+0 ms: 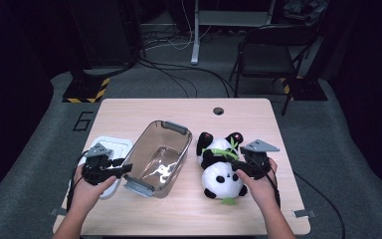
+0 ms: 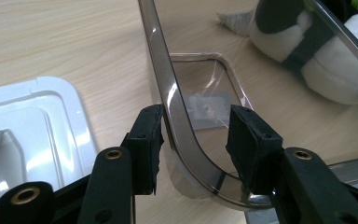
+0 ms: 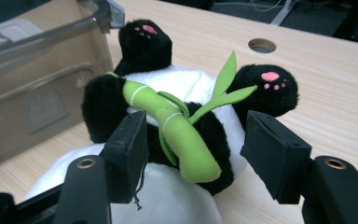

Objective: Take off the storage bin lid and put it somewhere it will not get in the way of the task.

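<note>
Panda toy (image 1: 222, 167) on the table (image 1: 189, 110), just right of the clear box (image 1: 157, 158).
Your right gripper (image 3: 193, 149) stands partly open around the panda's green bamboo stick (image 3: 173, 128), pads not pressing it. Your left gripper (image 2: 193, 140) is also partly open, its jaws on each side of the box wall, one pad touching the wall. The white lid (image 1: 110, 148) lies left of the box.

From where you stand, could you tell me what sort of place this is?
Probably a lab or recording studio, not a home: a lone wooden table on grey carpet, cables trailing across the floor, black-and-yellow hazard tape on a stand base, and a folding chair behind.
</note>
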A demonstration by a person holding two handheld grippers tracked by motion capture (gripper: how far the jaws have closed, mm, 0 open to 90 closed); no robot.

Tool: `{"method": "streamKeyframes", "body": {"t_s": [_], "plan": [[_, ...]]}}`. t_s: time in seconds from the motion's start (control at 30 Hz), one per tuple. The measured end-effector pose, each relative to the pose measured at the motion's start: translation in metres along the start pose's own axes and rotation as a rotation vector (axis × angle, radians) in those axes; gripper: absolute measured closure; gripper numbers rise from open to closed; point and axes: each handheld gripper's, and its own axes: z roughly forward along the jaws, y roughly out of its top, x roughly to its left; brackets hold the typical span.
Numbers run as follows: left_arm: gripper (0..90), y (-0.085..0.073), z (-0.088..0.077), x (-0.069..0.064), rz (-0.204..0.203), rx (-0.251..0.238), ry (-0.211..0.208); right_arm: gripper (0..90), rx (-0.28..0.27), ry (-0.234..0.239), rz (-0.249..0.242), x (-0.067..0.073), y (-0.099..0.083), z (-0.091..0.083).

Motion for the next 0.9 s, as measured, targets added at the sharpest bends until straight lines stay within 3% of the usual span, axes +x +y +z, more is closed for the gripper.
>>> {"method": "streamKeyframes", "body": {"t_s": [0.57, 0.9], "plan": [[53.9, -0.002, 0.002, -0.015, 0.024, 0.013, -0.053, 39.3, -0.024, 0.048, -0.033, 0.031, 0.007, -0.011], [52.2, -0.001, 0.007, -0.024, 0.029, 0.016, -0.08, 39.2, -0.004, 0.112, -0.056, 0.052, 0.014, 0.01]]}}
